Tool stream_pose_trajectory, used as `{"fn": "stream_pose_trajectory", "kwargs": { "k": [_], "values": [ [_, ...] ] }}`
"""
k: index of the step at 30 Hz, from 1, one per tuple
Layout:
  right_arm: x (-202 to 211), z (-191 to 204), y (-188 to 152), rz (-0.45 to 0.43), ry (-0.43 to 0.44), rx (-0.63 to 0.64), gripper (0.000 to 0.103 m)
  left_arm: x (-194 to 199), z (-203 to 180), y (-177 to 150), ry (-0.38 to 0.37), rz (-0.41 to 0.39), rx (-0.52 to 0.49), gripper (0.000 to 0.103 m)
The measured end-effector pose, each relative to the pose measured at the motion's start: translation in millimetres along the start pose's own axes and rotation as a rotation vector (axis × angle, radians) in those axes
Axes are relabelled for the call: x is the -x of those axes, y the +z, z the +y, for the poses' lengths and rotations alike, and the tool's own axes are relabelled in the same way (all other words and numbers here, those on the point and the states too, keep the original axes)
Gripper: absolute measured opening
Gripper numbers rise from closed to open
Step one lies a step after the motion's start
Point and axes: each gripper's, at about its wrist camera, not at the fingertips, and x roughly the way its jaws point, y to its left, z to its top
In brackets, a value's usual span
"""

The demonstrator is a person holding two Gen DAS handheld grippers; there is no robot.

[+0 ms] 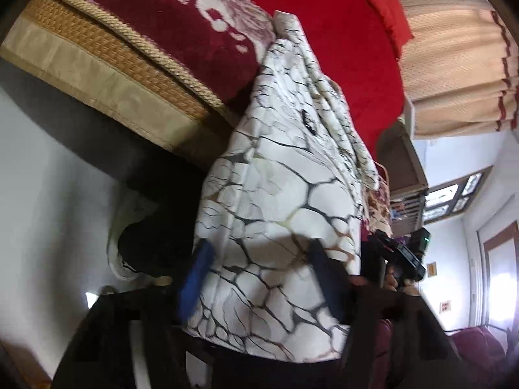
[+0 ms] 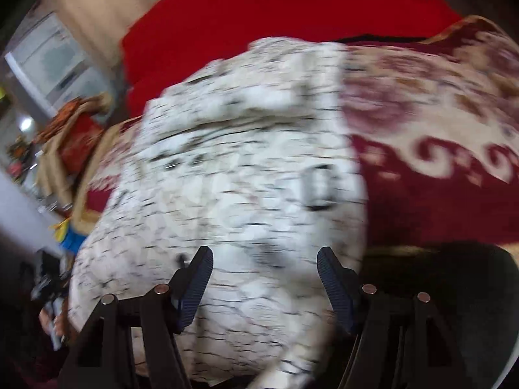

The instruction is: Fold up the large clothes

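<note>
A large white garment with a black crackle print [image 1: 279, 194] hangs over the edge of a bed and reaches toward both cameras. My left gripper [image 1: 259, 259] is open, its blue fingers [image 1: 198, 278] spread either side of the garment's lower part. My right gripper [image 2: 264, 259] is open too, with the same garment [image 2: 233, 178] lying between and beyond its fingers [image 2: 334, 288]; this view is blurred by motion. The right gripper also shows in the left wrist view [image 1: 399, 259], held in a hand beside the cloth. The left one shows at the left edge of the right wrist view [image 2: 48, 288].
The bed has a plain red sheet [image 1: 340, 48] and a maroon and cream patterned blanket [image 1: 181, 22] with a gold border [image 1: 97, 61]. A red pillow [image 1: 389, 16] lies far back. Beige curtains [image 1: 454, 64], a window and white walls lie to the right.
</note>
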Motion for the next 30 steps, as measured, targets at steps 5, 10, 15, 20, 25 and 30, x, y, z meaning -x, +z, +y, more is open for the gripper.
{"fn": "stream_pose_trajectory", "kwargs": {
  "k": [5, 10, 15, 20, 25, 30],
  "values": [
    [-16.1, -6.6, 4.4, 0.029, -0.131, -0.043, 0.074, 6.0, -12.5, 0.7, -0.033, 0.003, -0.054, 0.057],
    [-52.1, -0.4, -0.1, 0.133, -0.218, -0.018, 0.074, 3.6, -10.2, 1.8, -0.085, 0.021, -0.041, 0.069],
    [-82.6, -2.7, -14.4, 0.267, -0.134, -0.017, 0.074, 1.8, 2.0, -4.0, -0.144, 0.051, -0.004, 0.069],
    [-117.1, -25.8, -35.1, 0.388, 0.001, -0.159, 0.074, 2.2, 11.9, -8.8, -0.196, 0.043, 0.016, 0.075],
    [-119.1, -29.7, -37.3, 0.384, 0.100, -0.177, 0.066, 3.6, 41.0, -8.7, -0.194, 0.009, 0.090, 0.084],
    [-115.4, -17.7, -40.0, 0.385, 0.073, -0.131, 0.034, -1.6, 72.1, -13.9, -0.221, -0.017, 0.171, 0.091]
  ]
}}
